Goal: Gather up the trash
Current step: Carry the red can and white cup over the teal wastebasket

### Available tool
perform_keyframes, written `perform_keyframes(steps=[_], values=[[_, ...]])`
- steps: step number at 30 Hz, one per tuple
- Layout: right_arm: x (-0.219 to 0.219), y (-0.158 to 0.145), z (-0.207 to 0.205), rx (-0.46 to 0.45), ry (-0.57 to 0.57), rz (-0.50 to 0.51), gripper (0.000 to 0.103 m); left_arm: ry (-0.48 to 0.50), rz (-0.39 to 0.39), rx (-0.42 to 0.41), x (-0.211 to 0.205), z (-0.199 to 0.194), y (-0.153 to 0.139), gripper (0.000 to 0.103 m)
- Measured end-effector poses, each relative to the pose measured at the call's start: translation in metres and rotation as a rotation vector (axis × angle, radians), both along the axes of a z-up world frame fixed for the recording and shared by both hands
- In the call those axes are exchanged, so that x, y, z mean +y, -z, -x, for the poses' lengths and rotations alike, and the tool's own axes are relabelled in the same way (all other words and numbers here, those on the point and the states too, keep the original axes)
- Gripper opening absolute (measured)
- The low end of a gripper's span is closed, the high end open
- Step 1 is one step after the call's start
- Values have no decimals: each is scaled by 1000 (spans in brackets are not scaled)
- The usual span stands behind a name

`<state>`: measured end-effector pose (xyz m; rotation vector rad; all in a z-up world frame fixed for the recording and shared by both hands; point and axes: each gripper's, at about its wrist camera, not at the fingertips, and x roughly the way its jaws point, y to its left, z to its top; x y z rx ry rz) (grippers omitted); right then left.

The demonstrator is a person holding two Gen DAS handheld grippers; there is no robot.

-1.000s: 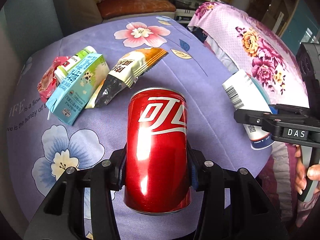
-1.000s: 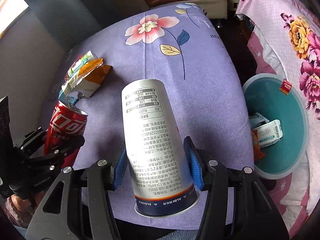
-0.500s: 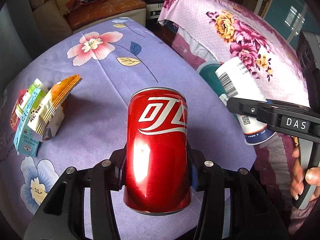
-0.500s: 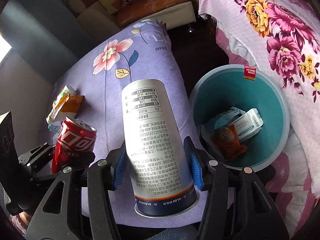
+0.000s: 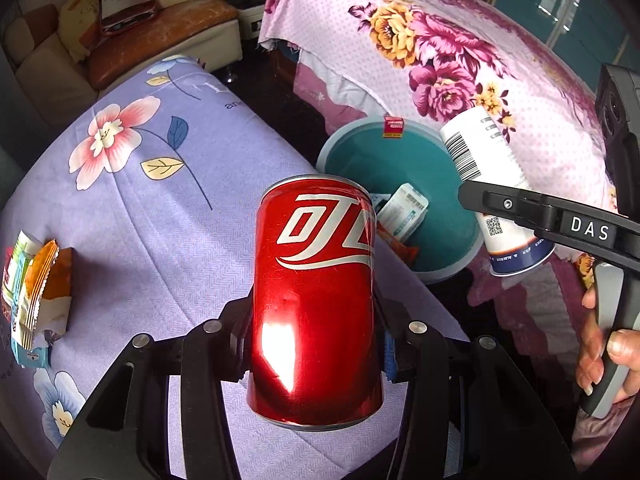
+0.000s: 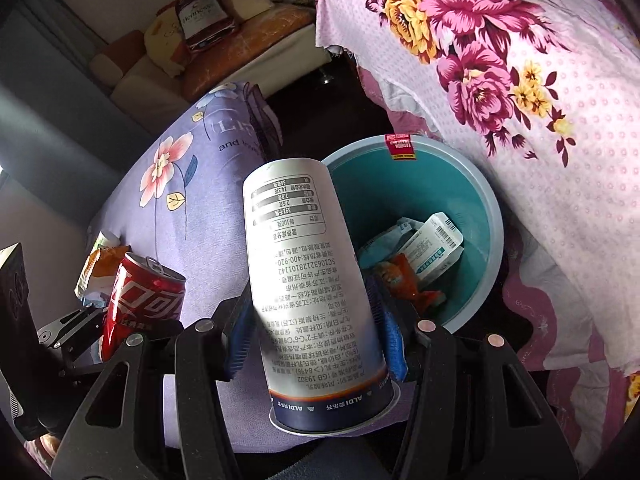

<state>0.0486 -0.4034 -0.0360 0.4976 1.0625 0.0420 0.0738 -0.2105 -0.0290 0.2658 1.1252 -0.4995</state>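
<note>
Two pieces of trash are in hand, one per gripper. From the left wrist camera, the left gripper (image 5: 316, 344) is clamped on a red can (image 5: 316, 296), held above the purple flowered cloth (image 5: 168, 216). Beyond the cloth's edge, lower down, sits the teal bin (image 5: 400, 160) with a few wrappers inside. At the right, the right gripper (image 5: 516, 216) holds a white cup (image 5: 488, 184) over the bin's rim. More wrappers (image 5: 36, 296) lie at the cloth's left edge, not yet collected.

From the right wrist camera, the right gripper (image 6: 316, 336) grips the white cup (image 6: 304, 280) between its blue pads (image 6: 390, 344), with the teal bin (image 6: 464, 184) just ahead and to the right. The red can (image 6: 144, 292) shows at the left, well short of the bin.

Judging from this, a release now could send the can onto the cloth or floor, since it appears short of the opening. The cup, near the rim, might clip it and bounce out.
</note>
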Motion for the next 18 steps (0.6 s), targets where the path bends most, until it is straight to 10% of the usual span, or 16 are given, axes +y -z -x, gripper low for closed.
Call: perform_keyframes(steps=[18], values=[[-51, 26, 4, 42, 92, -20, 51, 92, -35, 16, -75, -22, 16, 48]])
